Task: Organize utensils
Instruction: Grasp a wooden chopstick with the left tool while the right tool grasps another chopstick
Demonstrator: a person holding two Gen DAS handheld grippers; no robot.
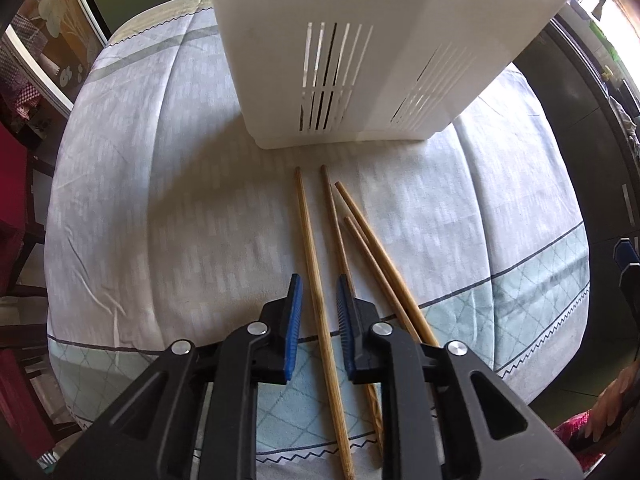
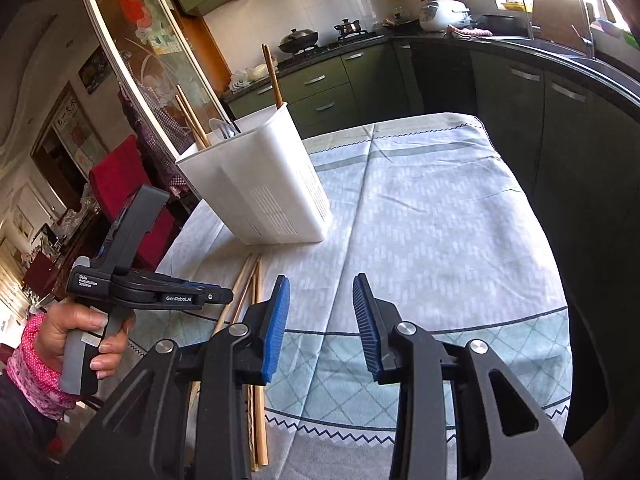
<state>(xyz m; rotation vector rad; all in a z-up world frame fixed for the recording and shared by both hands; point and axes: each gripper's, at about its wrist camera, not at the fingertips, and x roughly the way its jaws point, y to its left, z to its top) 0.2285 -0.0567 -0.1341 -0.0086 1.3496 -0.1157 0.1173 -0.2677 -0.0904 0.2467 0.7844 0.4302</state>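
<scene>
Several wooden chopsticks (image 1: 340, 240) lie side by side on the tablecloth in front of a white slotted utensil holder (image 1: 340, 60). My left gripper (image 1: 318, 284) points steeply down over them. The leftmost chopstick (image 1: 308, 232) runs between its blue pads with a gap on each side, so the jaws are open around it. In the right wrist view the holder (image 2: 260, 184) has chopsticks (image 2: 272, 76) and a spoon (image 2: 224, 130) standing in it. My right gripper (image 2: 322, 280) hangs open over bare cloth, right of the lying chopsticks (image 2: 244, 284), with nothing between its pads.
A hand in a pink sleeve (image 2: 36, 360) holds the left gripper (image 2: 224, 296) at the table's left side. A pale patterned tablecloth (image 2: 440, 220) covers the table. Red chairs (image 2: 120, 176) stand to the left, dark green cabinets (image 2: 520, 100) behind and to the right.
</scene>
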